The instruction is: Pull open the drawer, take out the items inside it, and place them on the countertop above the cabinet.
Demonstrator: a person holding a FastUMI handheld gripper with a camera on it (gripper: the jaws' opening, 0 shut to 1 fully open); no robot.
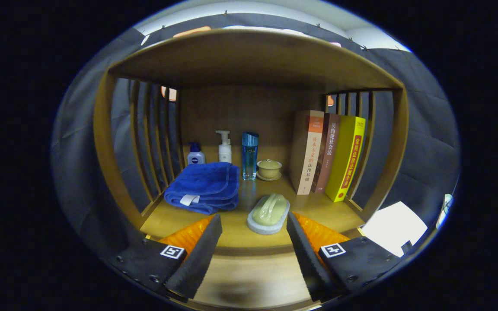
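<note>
My gripper (253,229) is open, its two fingers spread wide with nothing between them, hovering at the front edge of the wooden countertop (240,224). Just ahead of the fingers lies a pale green soap-shaped item on a grey pad (269,213). A folded blue towel (205,187) rests to its left, beyond the left finger. Below the fingers I see a light wooden surface (249,276), likely the cabinet front; whether the drawer is open I cannot tell.
At the back stand a small white-and-blue bottle (196,154), a white pump bottle (225,147), a blue tall bottle (250,155) and a lidded cup on a saucer (269,169). Three books (327,155) lean at the right. Slatted sides and a shelf above enclose the space.
</note>
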